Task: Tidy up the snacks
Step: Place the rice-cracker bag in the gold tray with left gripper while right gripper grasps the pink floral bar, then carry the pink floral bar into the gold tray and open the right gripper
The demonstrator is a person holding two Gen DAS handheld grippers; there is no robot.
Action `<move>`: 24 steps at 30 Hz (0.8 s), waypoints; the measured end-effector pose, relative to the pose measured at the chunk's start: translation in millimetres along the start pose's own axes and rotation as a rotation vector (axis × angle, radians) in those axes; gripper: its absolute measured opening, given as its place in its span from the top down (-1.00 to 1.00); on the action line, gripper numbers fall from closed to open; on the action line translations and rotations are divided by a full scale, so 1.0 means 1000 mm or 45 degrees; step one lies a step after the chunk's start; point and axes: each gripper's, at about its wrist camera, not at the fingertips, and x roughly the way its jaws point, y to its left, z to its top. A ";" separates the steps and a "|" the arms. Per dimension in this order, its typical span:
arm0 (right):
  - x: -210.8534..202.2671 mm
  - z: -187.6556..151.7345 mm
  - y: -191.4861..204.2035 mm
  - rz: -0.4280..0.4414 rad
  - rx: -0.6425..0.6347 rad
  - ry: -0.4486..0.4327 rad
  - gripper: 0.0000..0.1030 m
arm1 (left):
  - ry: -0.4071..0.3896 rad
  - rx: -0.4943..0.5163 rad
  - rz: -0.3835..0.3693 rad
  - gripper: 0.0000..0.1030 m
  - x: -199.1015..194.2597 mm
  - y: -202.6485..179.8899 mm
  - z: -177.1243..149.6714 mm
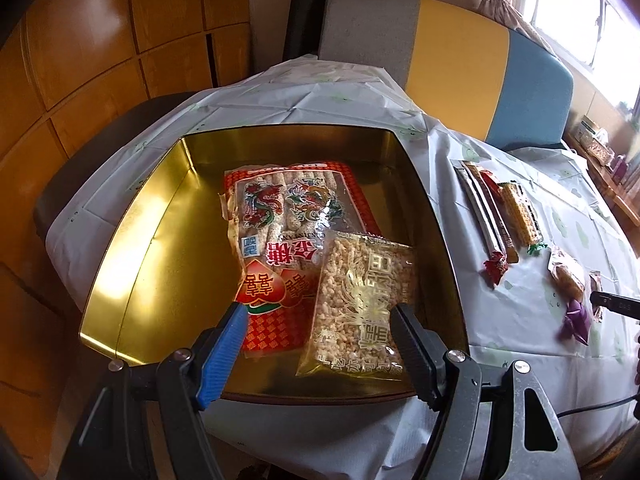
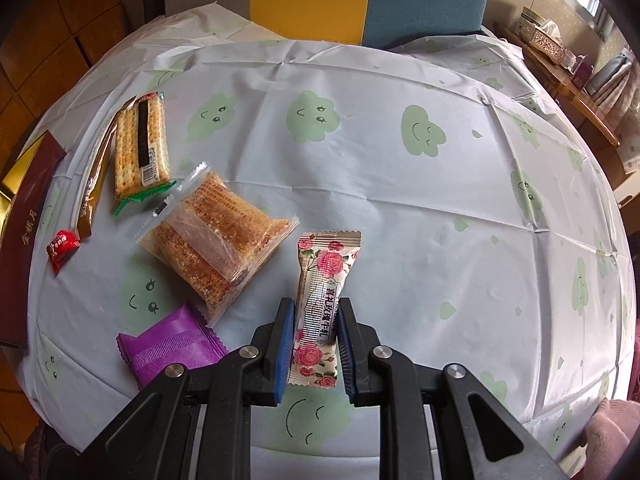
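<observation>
Nearest in the right wrist view, the right gripper (image 2: 316,336) was seen nearly closed, its blue pads pressed on the two long edges of a rose-printed candy packet (image 2: 325,304), which was held lengthwise between them above the counter (image 2: 400,208). Whether the packet had been lifted clear of the cloth could not be told.

In the left wrist view, the left gripper (image 1: 320,320) was seen wide open and empty, poised above the near end of the gold tin (image 1: 132,248). Directly beyond its fingers a clear bag of puffed rice (image 1: 360,300) was lying in the tin, partly overlapped onto a larger red-and-clear bag of sesame sticks (image 1: 280,220). These two bags were judged to have been sorted already.

The rest of the snacks were still out on the counter. Just left of the right gripper a purple wrapper (image 2: 168,348) was lying flat; beyond it a clear pack of golden biscuits (image 2: 216,236) was found, then a small red candy (image 2: 62,248), a long brown stick pack (image 2: 94,188) and a cracker pack with green ends (image 2: 140,148), the last two side by side. The dark red outer wall of the tin was visible at the left edge.

The task was judged well short of half done: two items were in the tin, one was in hand, and at least five remained to be gathered.
</observation>
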 end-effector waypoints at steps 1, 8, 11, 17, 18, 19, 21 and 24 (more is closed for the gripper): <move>-0.003 0.001 -0.002 -0.002 0.008 -0.015 0.60 | -0.007 -0.005 0.007 -0.43 -0.001 0.002 0.000; -0.039 0.004 -0.006 0.028 0.061 -0.202 0.60 | -0.034 -0.026 0.056 -0.43 -0.001 0.015 0.001; -0.053 0.005 0.012 0.106 0.031 -0.245 0.60 | -0.028 -0.051 0.068 -0.43 0.002 0.022 0.001; -0.074 0.010 0.093 0.373 -0.150 -0.260 0.60 | -0.033 -0.090 0.093 -0.43 0.002 0.036 0.000; -0.075 0.012 0.111 0.412 -0.187 -0.257 0.60 | -0.033 -0.098 0.095 -0.43 0.001 0.039 0.000; -0.075 0.015 0.128 0.453 -0.225 -0.249 0.60 | -0.032 -0.104 0.096 -0.43 0.001 0.042 -0.001; -0.076 0.017 0.164 0.532 -0.296 -0.232 0.60 | -0.035 -0.117 0.103 -0.43 0.000 0.047 -0.002; -0.080 0.015 0.212 0.632 -0.385 -0.207 0.60 | -0.036 -0.141 0.114 -0.43 0.000 0.056 -0.003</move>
